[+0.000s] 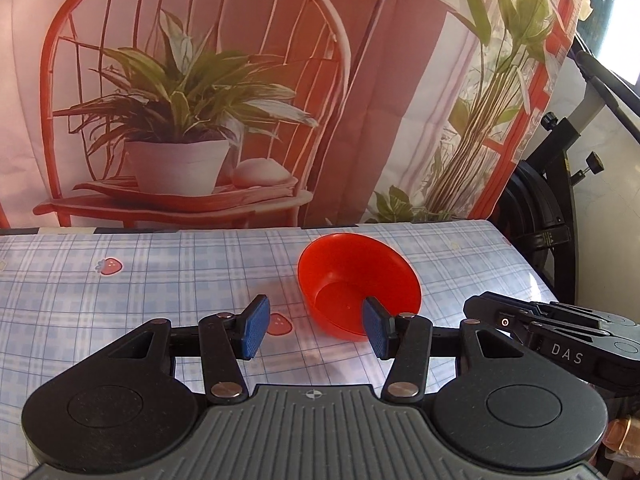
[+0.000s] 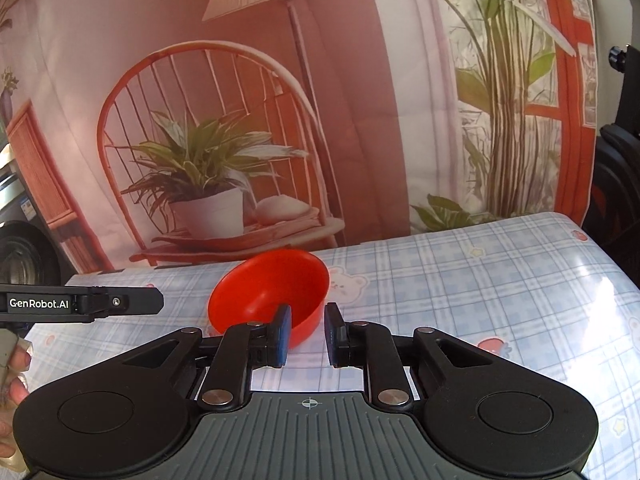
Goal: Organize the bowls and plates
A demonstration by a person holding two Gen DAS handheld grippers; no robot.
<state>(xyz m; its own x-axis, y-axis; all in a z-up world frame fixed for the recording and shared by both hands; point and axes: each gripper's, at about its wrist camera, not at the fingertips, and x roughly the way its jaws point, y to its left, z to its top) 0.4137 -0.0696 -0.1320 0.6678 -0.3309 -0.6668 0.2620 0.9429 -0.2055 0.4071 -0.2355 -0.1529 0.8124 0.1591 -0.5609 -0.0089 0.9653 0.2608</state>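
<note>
Both tongs are apart and hold nothing. The right tongs [image 2: 306,334] should pinch the bowl [image 2: 269,294] rim just ahead, gently.

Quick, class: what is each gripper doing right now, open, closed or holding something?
Left gripper: open, holding nothing; the red bowl sits beyond it.
Right gripper: open with a narrow gap, holding nothing.

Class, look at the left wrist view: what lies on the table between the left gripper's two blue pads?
Only bare checked tablecloth with a strawberry print lies between the left gripper pads. The red bowl sits behind the right-hand pad, not between them.
</note>
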